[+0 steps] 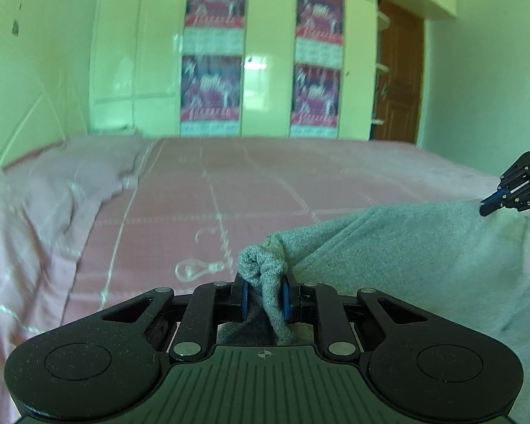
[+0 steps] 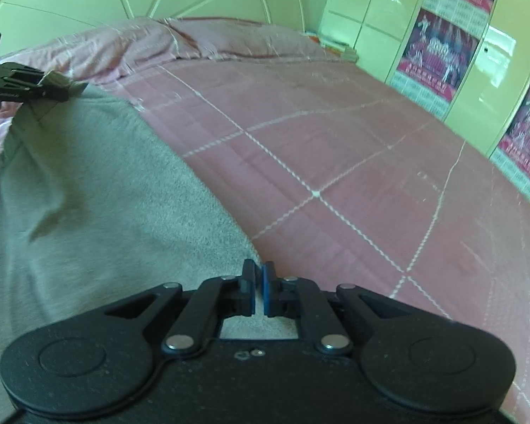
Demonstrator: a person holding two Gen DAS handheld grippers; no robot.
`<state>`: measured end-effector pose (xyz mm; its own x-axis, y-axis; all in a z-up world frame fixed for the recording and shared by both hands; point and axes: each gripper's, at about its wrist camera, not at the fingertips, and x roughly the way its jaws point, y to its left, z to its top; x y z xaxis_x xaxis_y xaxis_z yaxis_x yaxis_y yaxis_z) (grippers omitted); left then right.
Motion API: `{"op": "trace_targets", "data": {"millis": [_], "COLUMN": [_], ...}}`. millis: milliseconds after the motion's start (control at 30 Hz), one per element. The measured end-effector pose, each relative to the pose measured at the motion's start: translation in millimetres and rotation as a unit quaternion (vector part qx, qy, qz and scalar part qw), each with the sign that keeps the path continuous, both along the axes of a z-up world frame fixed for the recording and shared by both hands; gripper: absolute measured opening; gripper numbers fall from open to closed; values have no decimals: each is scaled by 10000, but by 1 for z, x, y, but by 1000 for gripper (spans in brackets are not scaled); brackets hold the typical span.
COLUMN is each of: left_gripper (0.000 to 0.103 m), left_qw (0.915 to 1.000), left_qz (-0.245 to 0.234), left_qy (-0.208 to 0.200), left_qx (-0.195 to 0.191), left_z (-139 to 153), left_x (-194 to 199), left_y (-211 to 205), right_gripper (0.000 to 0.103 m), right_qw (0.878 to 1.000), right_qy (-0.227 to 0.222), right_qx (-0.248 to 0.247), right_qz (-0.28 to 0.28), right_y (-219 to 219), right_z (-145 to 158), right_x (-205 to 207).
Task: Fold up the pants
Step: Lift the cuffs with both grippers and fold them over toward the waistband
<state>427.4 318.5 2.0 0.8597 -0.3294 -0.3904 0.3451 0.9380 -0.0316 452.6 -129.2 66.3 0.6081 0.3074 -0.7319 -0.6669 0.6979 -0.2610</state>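
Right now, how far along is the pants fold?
Early. Done: both grips look taken. The left gripper pinches a bunched edge of the grey pants; the right gripper has its jaws nearly shut at another edge. In hand: cloth lifted between them. Left: every fold; none shows yet.

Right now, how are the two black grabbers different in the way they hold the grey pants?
The left black two-finger gripper has a thick bunched wad of the grey fleece pants between its blue-padded fingers, which stand apart around it. The right black two-finger gripper has its fingers nearly together at the fabric's edge; whether cloth lies between them is hidden. Both are above the pink quilted bedspread.
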Motion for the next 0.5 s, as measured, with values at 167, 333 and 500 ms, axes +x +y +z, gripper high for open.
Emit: {"op": "trace_targets", "data": {"millis": [167, 333, 500], "left_gripper": [17, 17, 21], "left_qw": [9981, 9937, 9911], "left_qz": [-221, -429, -495], "left_qy": [-504, -646, -423], "left_qx": [265, 812, 1160], "left_z": [27, 24, 0], "left_x": [-60, -123, -181], "left_y": [-7, -25, -44], "right_gripper": [0, 0, 0], "right_qw": [9988, 9969, 9944], "right_qy": [-401, -630, -792], "right_qx": [-169, -355, -686], "right_qz": [226, 295, 161], "right_y": [-4, -3, -3], "right_z": [22, 9, -32], "right_x": [-71, -139, -190]}}
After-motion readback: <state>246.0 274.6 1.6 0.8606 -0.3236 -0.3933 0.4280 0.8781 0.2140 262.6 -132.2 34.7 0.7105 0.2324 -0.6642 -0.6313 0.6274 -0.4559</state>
